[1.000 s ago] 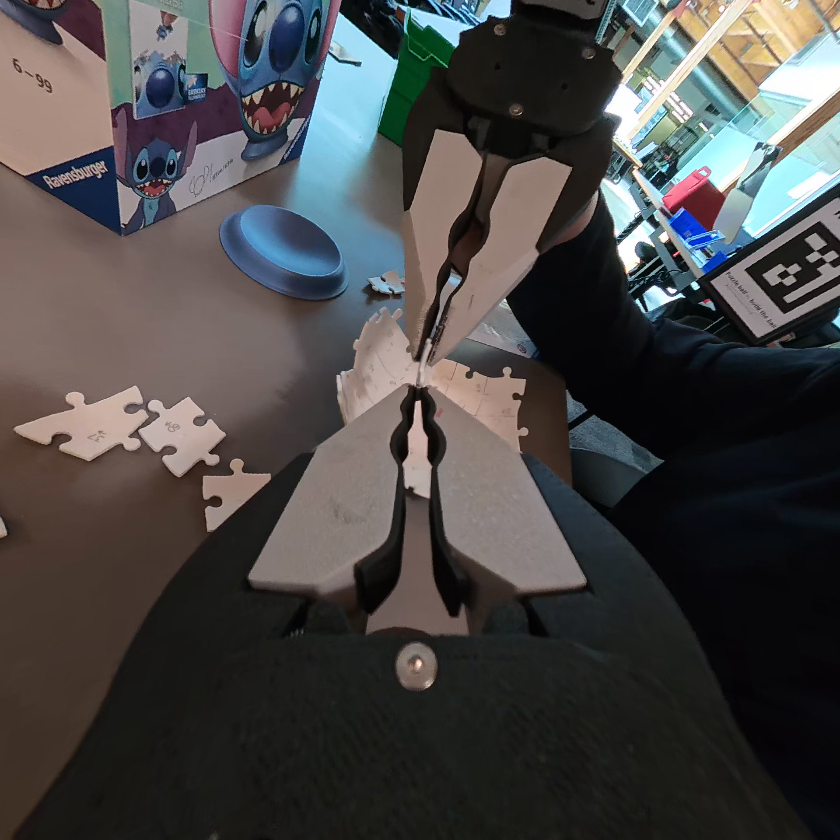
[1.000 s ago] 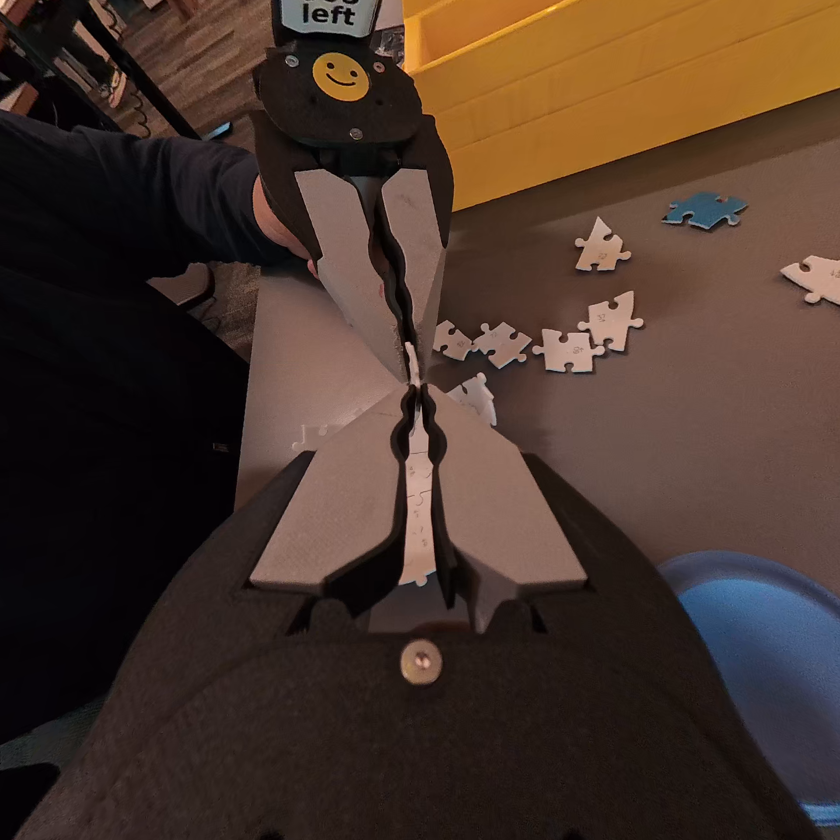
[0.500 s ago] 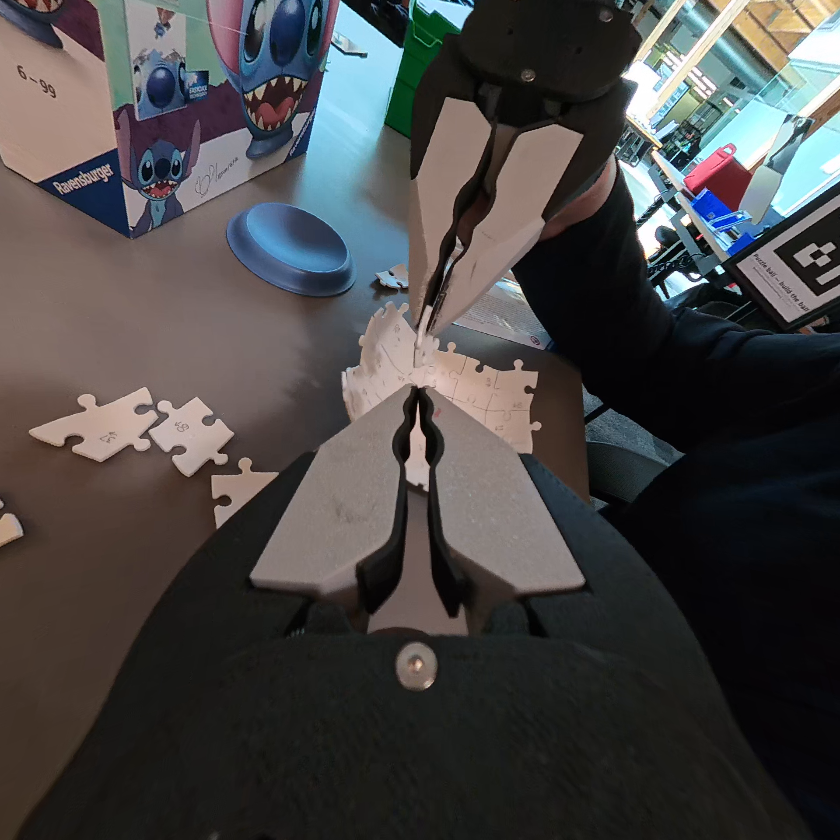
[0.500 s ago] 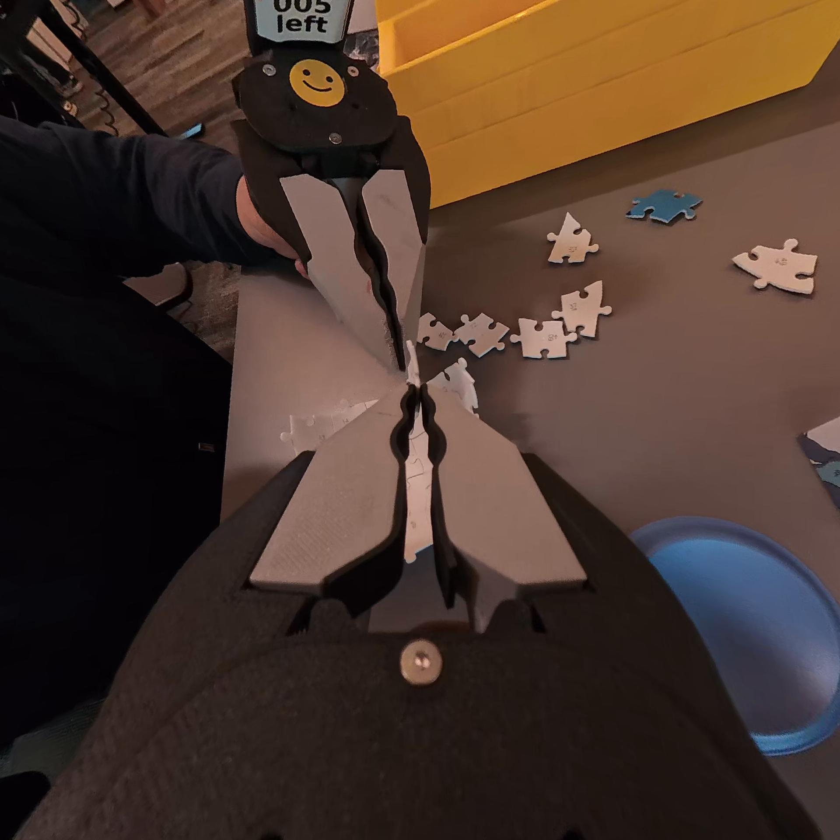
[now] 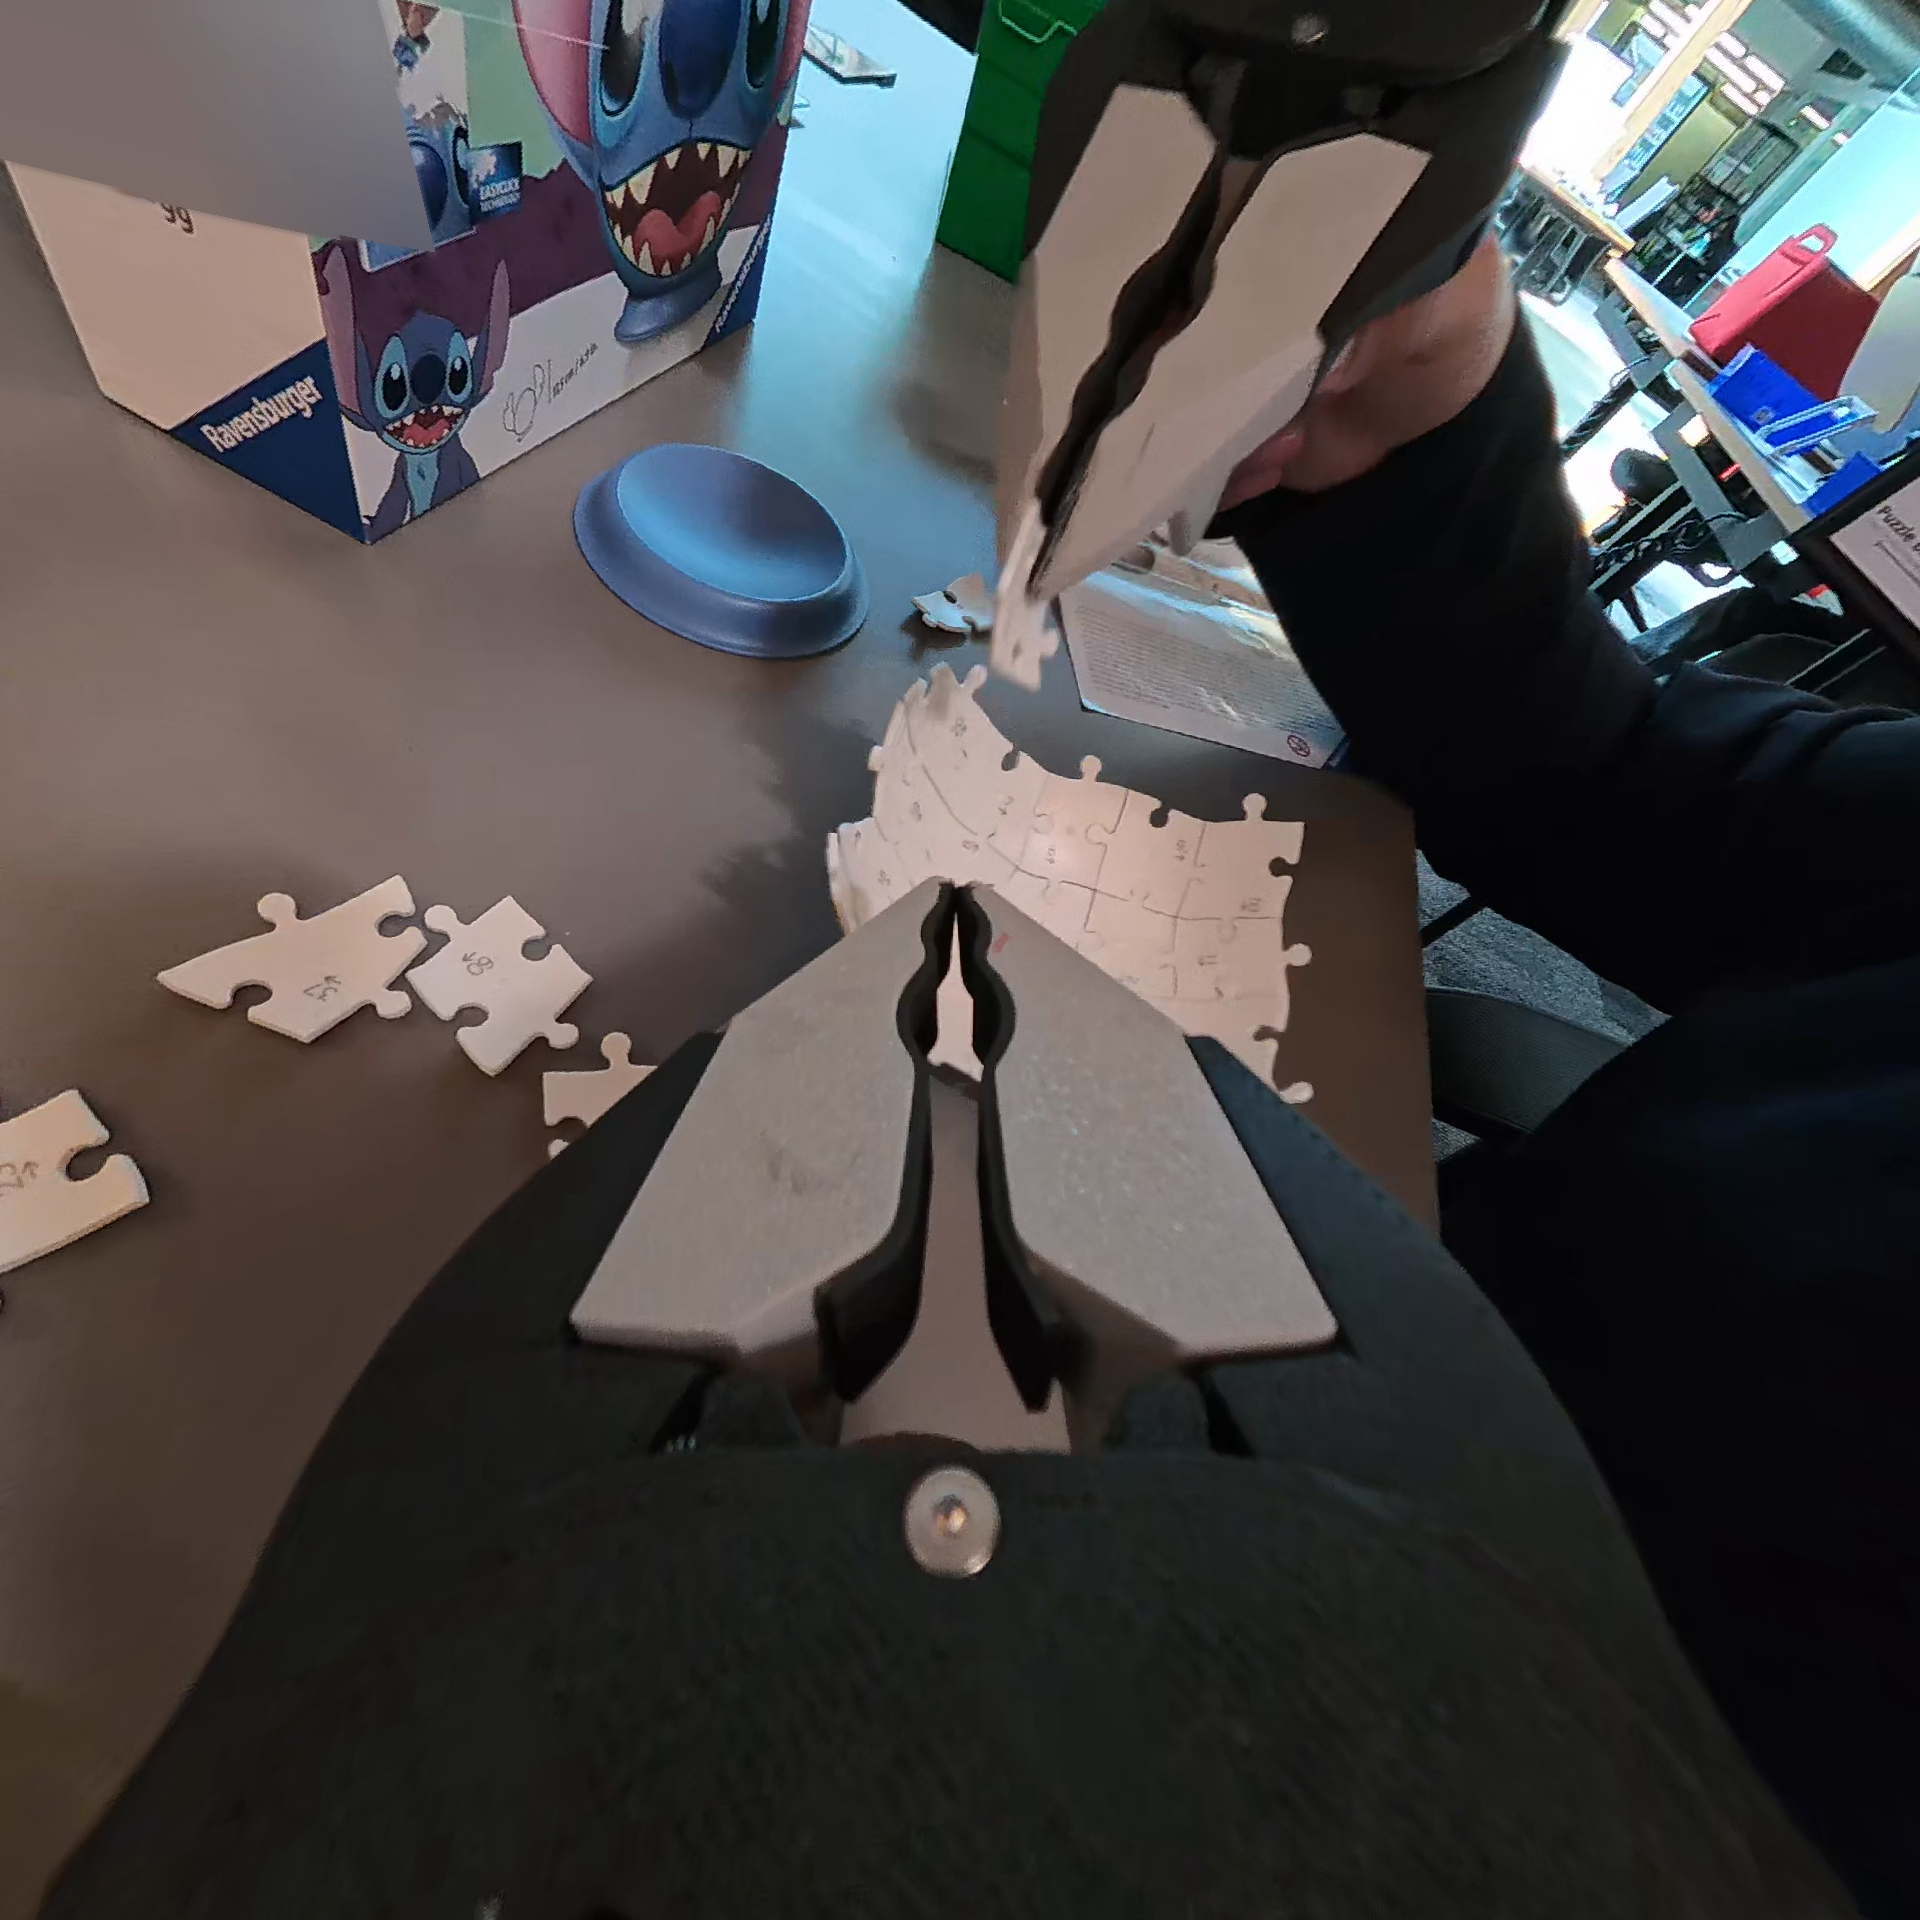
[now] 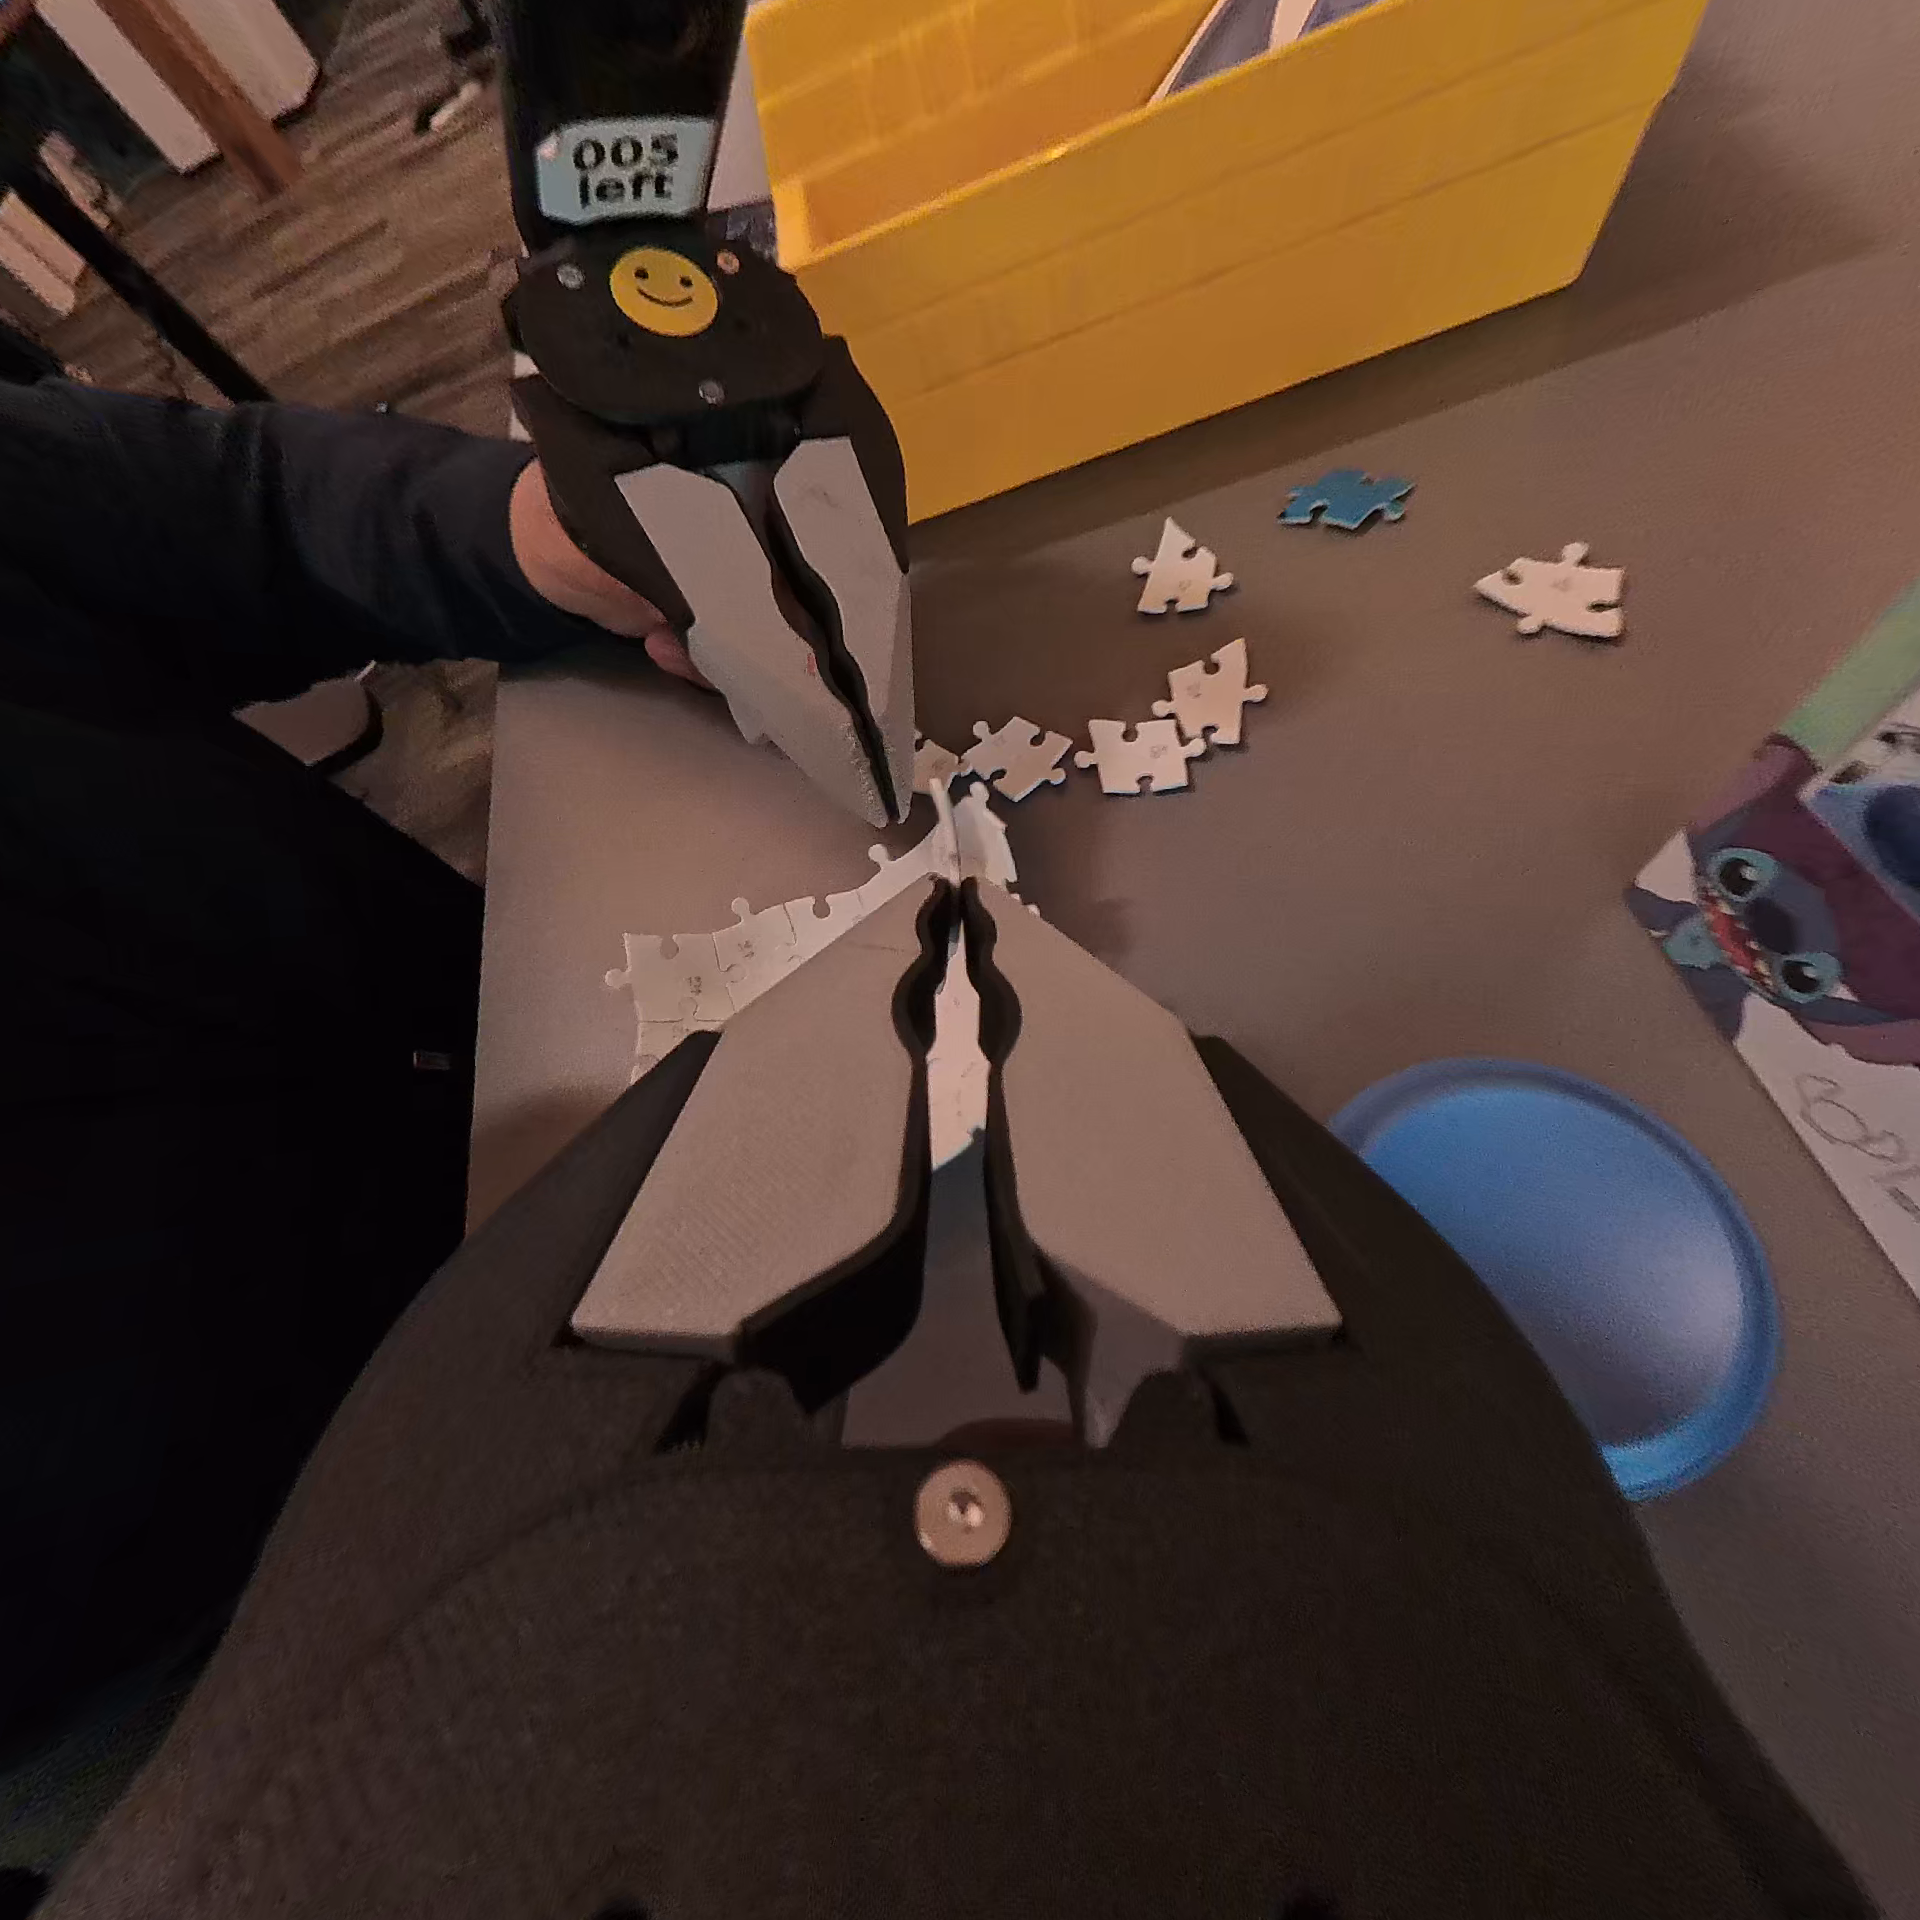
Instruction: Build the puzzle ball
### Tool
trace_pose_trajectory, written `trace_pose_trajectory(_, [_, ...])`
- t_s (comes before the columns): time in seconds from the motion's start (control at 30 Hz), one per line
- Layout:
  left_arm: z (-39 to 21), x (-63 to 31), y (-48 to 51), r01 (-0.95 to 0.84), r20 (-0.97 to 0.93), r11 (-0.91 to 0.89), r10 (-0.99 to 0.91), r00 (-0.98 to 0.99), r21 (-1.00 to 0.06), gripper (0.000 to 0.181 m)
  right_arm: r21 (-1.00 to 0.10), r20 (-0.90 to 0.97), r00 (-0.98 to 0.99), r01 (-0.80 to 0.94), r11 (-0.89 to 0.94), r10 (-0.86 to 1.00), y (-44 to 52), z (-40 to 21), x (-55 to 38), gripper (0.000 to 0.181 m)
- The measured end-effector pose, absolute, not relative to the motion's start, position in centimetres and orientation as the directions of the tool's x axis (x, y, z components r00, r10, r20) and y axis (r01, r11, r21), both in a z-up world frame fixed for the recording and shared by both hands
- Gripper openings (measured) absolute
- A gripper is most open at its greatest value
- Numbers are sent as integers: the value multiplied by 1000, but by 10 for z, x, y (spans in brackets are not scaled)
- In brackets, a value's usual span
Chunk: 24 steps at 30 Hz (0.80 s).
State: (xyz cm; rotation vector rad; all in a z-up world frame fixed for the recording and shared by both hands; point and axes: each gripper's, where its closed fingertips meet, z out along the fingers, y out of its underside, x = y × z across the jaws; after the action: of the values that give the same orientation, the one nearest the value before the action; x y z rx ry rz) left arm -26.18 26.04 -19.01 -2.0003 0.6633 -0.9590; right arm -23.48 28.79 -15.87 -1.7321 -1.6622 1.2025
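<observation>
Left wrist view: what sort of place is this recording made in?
Probably an open office or lab workspace. A dark table holds a puzzle box and loose pieces, with more desks and red and blue bins behind under bright windows. A yellow crate stands nearby.

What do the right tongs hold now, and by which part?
A single white puzzle piece, pinched by its upper part at the tips of the right tongs.

1. Puzzle box [image 5: 416,312]: brand mark and small print on its blue and white sides.
2. Loose puzzle pieces [image 5: 312,971] and joined puzzle section [image 5: 1091,862]: small numerals on the white backs.
3. Left gripper [image 6: 883,819]: pale blue lettered label [image 6: 623,171] and a yellow smiley sticker [image 6: 665,294].
4. Paper sheet [image 5: 1174,665] on the surface [image 5: 312,727]: fine print, too small to read.
</observation>
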Motion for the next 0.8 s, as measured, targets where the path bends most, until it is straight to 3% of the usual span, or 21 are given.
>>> trace_pose_trajectory(0.43, [-178, -265, 271, -86, 382, -530, -705, 598, -844, 0, -823, -373, 21, 453, -342, 927, 308, -171, -207, 0])
trace_pose_trajectory(0.8, [-178, -257, 285, -135, 373, -573, -675, 637, -808, 12, -839, -379, 73, 392, -376, 922, 305, -174, -201, 0])
